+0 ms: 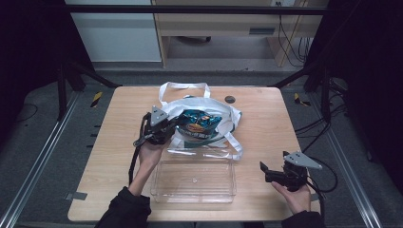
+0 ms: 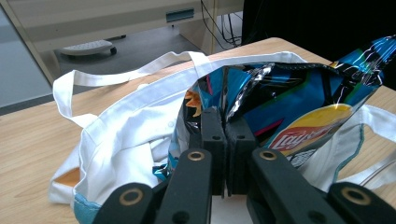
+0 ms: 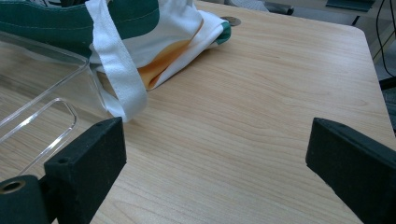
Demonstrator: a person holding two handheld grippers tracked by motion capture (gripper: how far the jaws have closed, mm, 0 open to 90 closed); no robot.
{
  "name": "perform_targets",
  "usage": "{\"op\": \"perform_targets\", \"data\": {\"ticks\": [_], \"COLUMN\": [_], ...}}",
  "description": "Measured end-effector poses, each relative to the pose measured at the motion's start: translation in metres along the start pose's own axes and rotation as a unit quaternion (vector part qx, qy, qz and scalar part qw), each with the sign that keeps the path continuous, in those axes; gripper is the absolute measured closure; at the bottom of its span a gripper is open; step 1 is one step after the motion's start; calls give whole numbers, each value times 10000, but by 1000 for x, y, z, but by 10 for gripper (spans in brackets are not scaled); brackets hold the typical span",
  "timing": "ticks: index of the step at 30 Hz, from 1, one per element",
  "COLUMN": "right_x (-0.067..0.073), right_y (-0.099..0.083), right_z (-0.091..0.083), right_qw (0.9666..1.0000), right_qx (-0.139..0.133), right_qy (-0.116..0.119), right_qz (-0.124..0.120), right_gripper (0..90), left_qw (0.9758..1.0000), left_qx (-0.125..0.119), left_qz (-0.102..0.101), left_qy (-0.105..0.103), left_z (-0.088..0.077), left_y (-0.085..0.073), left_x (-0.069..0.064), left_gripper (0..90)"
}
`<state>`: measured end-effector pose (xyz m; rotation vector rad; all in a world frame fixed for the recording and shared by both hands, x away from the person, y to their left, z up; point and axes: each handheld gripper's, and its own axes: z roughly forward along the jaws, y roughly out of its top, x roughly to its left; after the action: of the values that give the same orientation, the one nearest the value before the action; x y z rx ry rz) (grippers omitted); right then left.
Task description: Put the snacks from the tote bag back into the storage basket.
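Observation:
A blue chip bag (image 1: 199, 124) lies in the mouth of a white tote bag (image 1: 231, 114) at the middle of the table. My left gripper (image 1: 175, 124) is at the tote's left side, shut on the chip bag's crinkled edge. In the left gripper view the two pads (image 2: 213, 133) meet with the foil of the chip bag (image 2: 299, 102) pinched between them, and the white tote (image 2: 126, 140) is bunched around it. My right gripper (image 1: 266, 173) rests near the table's front right, open with nothing between its jaws (image 3: 215, 154).
A clear plastic container (image 1: 161, 190) sits in front of the tote near the table's front edge, and its corner (image 3: 42, 93) lies left of my right gripper. The tote's white straps (image 1: 184, 86) trail toward the back. A small dark disc (image 1: 230, 99) lies behind the tote.

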<state>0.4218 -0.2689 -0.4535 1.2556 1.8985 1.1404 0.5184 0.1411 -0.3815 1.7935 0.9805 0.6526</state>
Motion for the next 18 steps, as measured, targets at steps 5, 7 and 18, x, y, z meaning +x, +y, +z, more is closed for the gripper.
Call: {"op": "perform_targets", "data": {"ticks": [5, 7, 18], "right_x": [0, 0, 0], "right_y": [0, 0, 0], "right_z": [0, 0, 0], "right_qw": [10000, 10000, 10000], "right_qx": [6, 0, 22], "right_qy": [-1, -6, -3], "right_qz": [-3, -12, 0], "right_gripper": [55, 56, 56], "left_qw": [9999, 9998, 9999], "left_qx": [-78, -103, -91], "left_qz": [-93, -164, 78], "left_qy": [-26, -42, -15], "left_z": [-4, -7, -7], "left_y": [2, 3, -2], "left_x": [-3, -5, -6], "left_gripper": [894, 894, 801]}}
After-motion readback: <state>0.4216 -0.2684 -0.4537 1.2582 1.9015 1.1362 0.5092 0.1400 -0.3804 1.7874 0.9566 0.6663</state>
